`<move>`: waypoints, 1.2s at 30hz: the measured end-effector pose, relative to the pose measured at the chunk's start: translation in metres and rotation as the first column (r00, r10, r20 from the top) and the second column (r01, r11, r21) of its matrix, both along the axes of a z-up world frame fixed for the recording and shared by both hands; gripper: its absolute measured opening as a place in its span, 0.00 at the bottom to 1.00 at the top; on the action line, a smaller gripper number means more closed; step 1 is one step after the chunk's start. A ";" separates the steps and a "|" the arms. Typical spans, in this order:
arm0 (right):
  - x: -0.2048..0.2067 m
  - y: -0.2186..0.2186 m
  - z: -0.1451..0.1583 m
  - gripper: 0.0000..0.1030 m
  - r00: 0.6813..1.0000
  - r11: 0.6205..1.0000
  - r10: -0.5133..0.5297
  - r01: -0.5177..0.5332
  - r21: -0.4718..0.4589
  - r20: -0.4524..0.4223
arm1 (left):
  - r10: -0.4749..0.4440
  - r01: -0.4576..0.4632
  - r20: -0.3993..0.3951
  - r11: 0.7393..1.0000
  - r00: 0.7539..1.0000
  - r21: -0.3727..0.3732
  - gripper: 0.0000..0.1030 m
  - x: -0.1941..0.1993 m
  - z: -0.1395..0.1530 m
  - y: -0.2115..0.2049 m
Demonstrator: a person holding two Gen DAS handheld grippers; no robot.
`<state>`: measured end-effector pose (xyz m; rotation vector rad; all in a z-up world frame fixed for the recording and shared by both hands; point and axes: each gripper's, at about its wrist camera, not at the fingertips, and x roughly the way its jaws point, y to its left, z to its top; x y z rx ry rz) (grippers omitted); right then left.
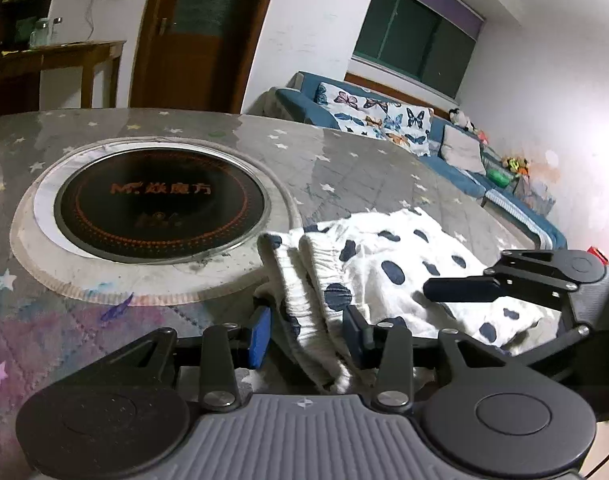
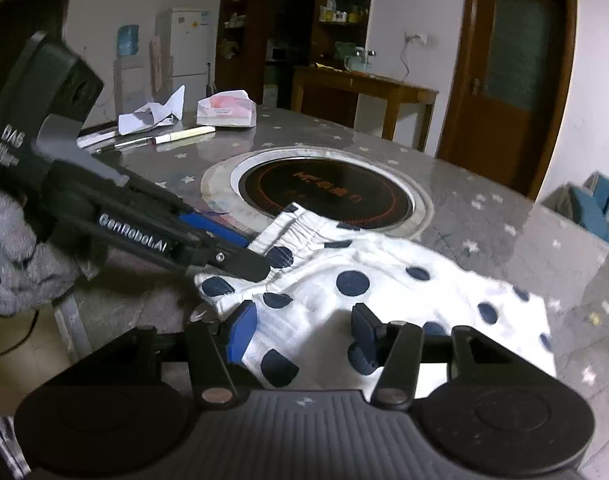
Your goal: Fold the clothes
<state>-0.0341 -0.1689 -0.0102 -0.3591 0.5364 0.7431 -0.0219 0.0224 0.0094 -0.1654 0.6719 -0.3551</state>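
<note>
A white garment with dark blue dots (image 1: 384, 248) (image 2: 384, 264) lies on the grey star-patterned table (image 1: 344, 160), its elastic waistband (image 1: 316, 256) (image 2: 300, 228) bunched toward the round hob. My left gripper (image 1: 307, 332) straddles the waistband folds. The cloth runs between its blue pads, and a thin dark gap shows at the left pad. Seen from the right wrist, the left gripper (image 2: 260, 264) reaches in from the left onto the waistband corner. My right gripper (image 2: 302, 332) stands open over the garment's near edge with cloth under and between its fingers. One of its fingers (image 1: 460, 289) lies across the cloth.
A black round induction hob (image 1: 160, 200) (image 2: 324, 196) is set into the table just beyond the garment. Pens (image 2: 184, 136), crumpled paper (image 2: 152, 114) and a tissue pack (image 2: 226, 110) sit at the far left. A gloved hand (image 2: 20, 248) holds the left gripper. A blue sofa (image 1: 424, 128) stands behind.
</note>
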 end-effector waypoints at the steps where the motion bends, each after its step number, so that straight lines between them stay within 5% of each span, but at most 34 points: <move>1: -0.003 0.000 0.003 0.52 1.000 1.000 0.011 -0.011 -0.006 0.012 | 0.005 -0.005 0.001 1.000 1.000 -0.002 0.43 -0.001 0.001 0.001; 9: -0.029 0.021 0.005 0.52 0.987 0.983 0.152 -0.146 -0.108 0.053 | 0.074 -0.079 -0.068 0.994 0.995 -0.077 0.60 0.002 0.006 0.011; 19: -0.051 0.057 -0.022 0.51 0.936 0.900 0.303 -0.218 -0.378 0.181 | 0.133 -0.169 -0.177 0.964 0.975 -0.206 0.71 0.009 0.010 0.018; 27: -0.045 0.049 -0.012 0.27 0.958 0.942 0.229 -0.174 -0.286 0.172 | 0.144 -0.234 -0.273 0.914 0.951 -0.333 0.75 0.011 0.004 0.020; 36: -0.039 0.030 0.011 0.23 0.976 0.983 0.145 -0.123 -0.139 0.165 | 0.156 -0.336 -0.388 0.824 0.908 -0.456 0.82 0.012 -0.006 0.024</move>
